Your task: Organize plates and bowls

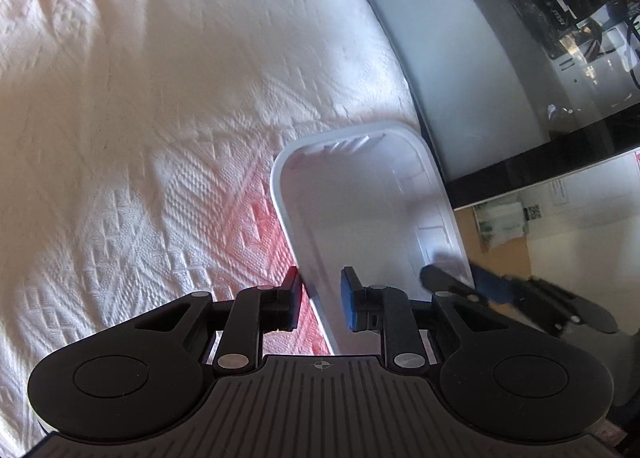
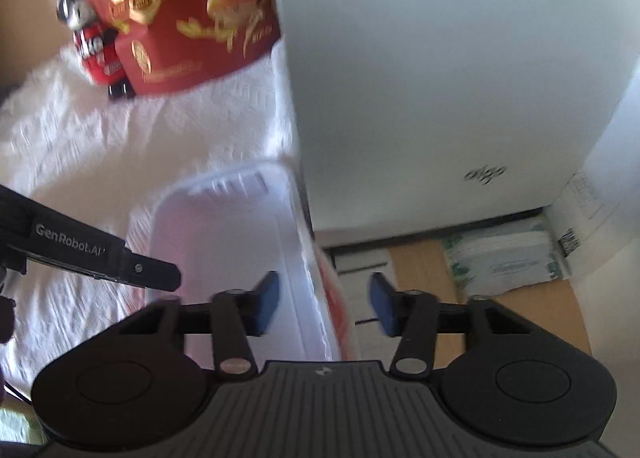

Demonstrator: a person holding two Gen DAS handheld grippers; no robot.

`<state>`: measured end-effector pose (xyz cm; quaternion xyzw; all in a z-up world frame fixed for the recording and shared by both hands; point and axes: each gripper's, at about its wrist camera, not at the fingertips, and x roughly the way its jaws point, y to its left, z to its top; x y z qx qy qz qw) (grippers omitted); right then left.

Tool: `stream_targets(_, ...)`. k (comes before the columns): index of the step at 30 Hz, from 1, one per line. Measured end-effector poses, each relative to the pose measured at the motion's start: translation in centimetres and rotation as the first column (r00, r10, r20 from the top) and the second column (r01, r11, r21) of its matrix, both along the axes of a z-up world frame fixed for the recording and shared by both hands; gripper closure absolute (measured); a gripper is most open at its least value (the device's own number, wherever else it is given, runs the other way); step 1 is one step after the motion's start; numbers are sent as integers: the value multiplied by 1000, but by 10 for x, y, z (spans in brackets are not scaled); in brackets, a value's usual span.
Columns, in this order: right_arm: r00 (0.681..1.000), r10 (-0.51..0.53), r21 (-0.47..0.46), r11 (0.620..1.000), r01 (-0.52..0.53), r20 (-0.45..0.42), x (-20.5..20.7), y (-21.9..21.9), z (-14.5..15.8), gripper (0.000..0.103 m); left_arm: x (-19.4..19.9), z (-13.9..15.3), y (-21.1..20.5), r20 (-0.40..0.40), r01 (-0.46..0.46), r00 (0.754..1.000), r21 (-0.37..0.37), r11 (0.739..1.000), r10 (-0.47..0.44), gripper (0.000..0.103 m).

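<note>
Two grippers are recorded at one white rectangular tray (image 1: 360, 194), which lies on a white embossed cloth (image 1: 160, 118) beside a pale grey appliance (image 2: 440, 78).

Left gripper (image 1: 320, 298): the jaws are set moderately apart and straddle the tray's near left rim, one pad outside the wall and one inside. Contact between pads and rim cannot be confirmed; no clamping is seen. Red colour is noted beneath the tray's left edge (its source cannot be determined).

Right gripper (image 2: 324, 302): the jaws are spread wide and straddle the tray's right wall, the left pad over the tray's interior and the right pad outside it, above the wooden surface (image 2: 420, 266). Neither pad is seen touching the wall. Nothing is held.

Each gripper is visible in the other's view: the right one at the tray's far right rim in the left wrist view, the left one as a black finger marked "GenRobot.AI" over the tray's left side.

Other items noted: a red printed carton (image 2: 192, 18) and a small red-and-black figure (image 2: 92, 42) at the cloth's far end; a plastic-wrapped packet (image 2: 504, 258) on the wood below the appliance. The right wrist view is blurred.
</note>
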<state>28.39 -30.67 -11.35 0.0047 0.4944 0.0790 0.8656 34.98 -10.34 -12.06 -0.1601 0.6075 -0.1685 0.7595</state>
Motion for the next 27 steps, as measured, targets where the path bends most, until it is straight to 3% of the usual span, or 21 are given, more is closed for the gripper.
stream_targets(8, 993, 121, 40, 992, -120, -17, -5, 43, 13, 76, -15, 19, 57, 63, -103, 993, 37, 994, 100, 81)
stream_targets(14, 972, 234, 93, 968, -233, -1, 8, 100, 22, 76, -30, 25, 124, 78, -252, 966, 58, 966, 247, 82)
stream_targets(18, 944, 330, 127, 938, -324, -26, 8, 138, 19, 76, -38, 23, 156, 71, -299, 953, 92, 950, 293, 82)
stream_targets(22, 914, 403, 146, 908, -393, -45, 5, 160, 18, 72, -38, 20, 164, 74, -291, 956, 102, 951, 284, 82)
stream_targets(27, 923, 380, 156, 917, -367, -66, 21, 159, 10, 72, -38, 8, 157, 44, -289, 957, 85, 954, 286, 82)
